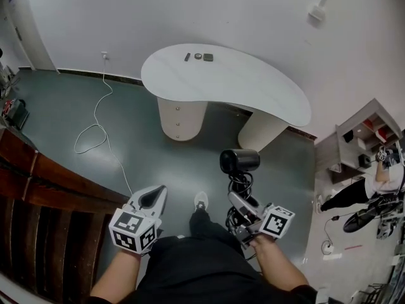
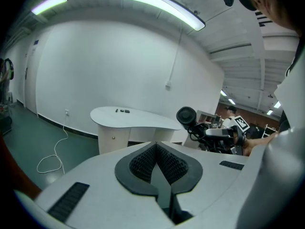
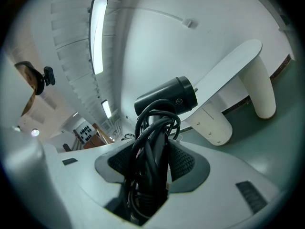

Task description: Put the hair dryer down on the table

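A black hair dryer (image 1: 239,161) with its cord wound round the handle is held up in the air, short of the table. My right gripper (image 1: 239,202) is shut on the handle and cord. In the right gripper view the dryer's barrel (image 3: 167,99) stands above the jaws (image 3: 153,149), with cord loops filling the space between the pads. The white kidney-shaped table (image 1: 253,84) stands ahead on two rounded legs. My left gripper (image 1: 153,198) hangs at the lower left, shut with nothing in it. In the left gripper view its pads meet at the tip (image 2: 155,147), and the dryer (image 2: 187,116) shows to the right.
Three small dark items (image 1: 198,57) lie at the table's far edge. A white cable (image 1: 95,132) trails over the grey-green floor from a wall socket (image 1: 104,56). Dark wooden furniture (image 1: 38,182) is at the left. A shelf unit (image 1: 364,138) and a person (image 1: 380,182) are at the right.
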A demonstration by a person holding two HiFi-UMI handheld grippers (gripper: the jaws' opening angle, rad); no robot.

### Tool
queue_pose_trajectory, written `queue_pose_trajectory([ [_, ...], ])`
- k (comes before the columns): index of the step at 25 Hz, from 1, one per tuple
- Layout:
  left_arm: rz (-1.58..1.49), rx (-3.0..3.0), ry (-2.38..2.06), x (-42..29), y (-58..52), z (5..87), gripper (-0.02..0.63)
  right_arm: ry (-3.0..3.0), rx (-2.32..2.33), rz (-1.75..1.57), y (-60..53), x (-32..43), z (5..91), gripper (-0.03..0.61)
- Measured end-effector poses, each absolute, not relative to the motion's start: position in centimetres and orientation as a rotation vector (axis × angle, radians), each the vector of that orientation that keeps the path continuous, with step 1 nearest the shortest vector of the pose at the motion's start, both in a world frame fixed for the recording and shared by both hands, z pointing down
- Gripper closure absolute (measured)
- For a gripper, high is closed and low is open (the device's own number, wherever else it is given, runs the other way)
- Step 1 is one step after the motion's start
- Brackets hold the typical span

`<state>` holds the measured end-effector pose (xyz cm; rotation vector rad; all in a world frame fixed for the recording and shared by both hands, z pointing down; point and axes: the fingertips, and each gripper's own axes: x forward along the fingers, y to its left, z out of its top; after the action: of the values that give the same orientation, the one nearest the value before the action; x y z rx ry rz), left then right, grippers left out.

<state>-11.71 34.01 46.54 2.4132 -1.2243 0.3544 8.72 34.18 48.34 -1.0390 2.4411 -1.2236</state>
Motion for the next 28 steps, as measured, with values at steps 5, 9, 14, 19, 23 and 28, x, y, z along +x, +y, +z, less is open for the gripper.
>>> queue_pose_trajectory([
  [5,0.353,2.405,-1.262,-11.8,28.9,46.0,0.603,2.456,-1.01,-1.231,28.4,8.5,48.0,0.387],
  [9,0.358,2.407,-1.273,-10.9,25.1,45.3,0.603,2.475,-0.982,-1.217,24.1,9.1,47.0,0.387],
  [14,0.366,2.411,-1.278,-9.3,20.7,44.4,0.603,2.485,-0.973,-1.189,19.5,10.8,46.1,0.387],
  [19,0.366,2.419,-1.282,-7.3,16.2,43.6,0.603,2.47,-0.974,-1.212,15.4,12.8,46.6,0.387],
  [23,0.368,2.413,-1.298,-6.2,13.1,43.7,0.603,2.473,-0.958,-1.237,12.4,13.7,47.2,0.387],
  [28,0.372,2.395,-1.316,-4.9,10.0,44.1,0.603,2.51,-0.938,-1.23,8.9,14.4,47.3,0.387],
])
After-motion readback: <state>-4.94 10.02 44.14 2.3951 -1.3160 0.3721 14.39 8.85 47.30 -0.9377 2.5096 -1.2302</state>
